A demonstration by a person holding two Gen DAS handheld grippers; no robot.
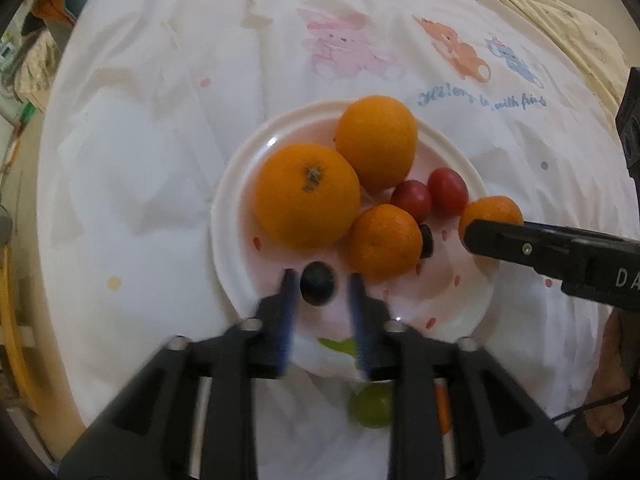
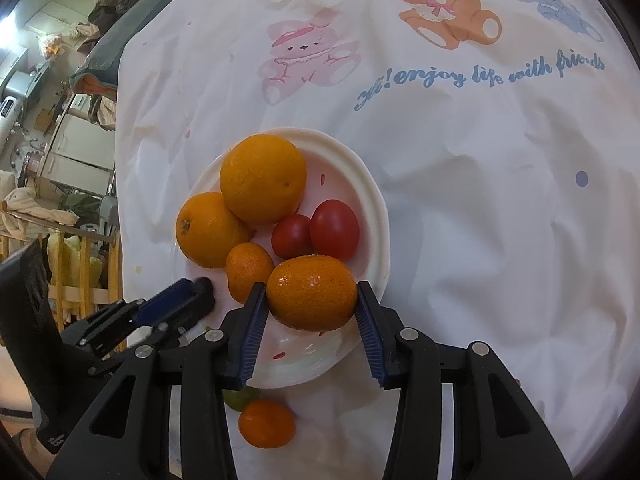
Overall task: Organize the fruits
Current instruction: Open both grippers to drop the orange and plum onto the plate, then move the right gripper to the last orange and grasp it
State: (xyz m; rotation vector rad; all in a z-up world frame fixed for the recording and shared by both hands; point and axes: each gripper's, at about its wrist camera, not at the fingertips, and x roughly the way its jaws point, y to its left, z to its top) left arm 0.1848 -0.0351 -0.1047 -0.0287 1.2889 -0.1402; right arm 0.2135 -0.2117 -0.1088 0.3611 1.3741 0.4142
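Your left fingers (image 1: 289,296) point down at the near side of the white plate (image 1: 228,216). They are a little way open. A dark blueberry (image 1: 317,283) sits on the plate between them, and they do not squeeze it. There is a gap on its right side. The picture is blurry here.

Just past the tips of the left fingers is a big orange (image 1: 307,196). A second big orange (image 1: 376,140) sits behind it, a bit to the right. Right of the tips lies a small mandarin (image 1: 386,238) with another blueberry (image 1: 426,240) touching its right side. Two red tomatoes (image 1: 430,196) sit behind them. Under the left fingers, off the plate, a green grape (image 1: 370,404) lies on the white cloth with bears (image 1: 160,120).

Your right fingers (image 2: 366,308) are partly open over the right side of the plate. A mandarin (image 2: 312,292) sits between them, and the blue pads stand right beside its two sides. Below the right fingers, off the plate, one more mandarin (image 2: 267,423) lies on the cloth.
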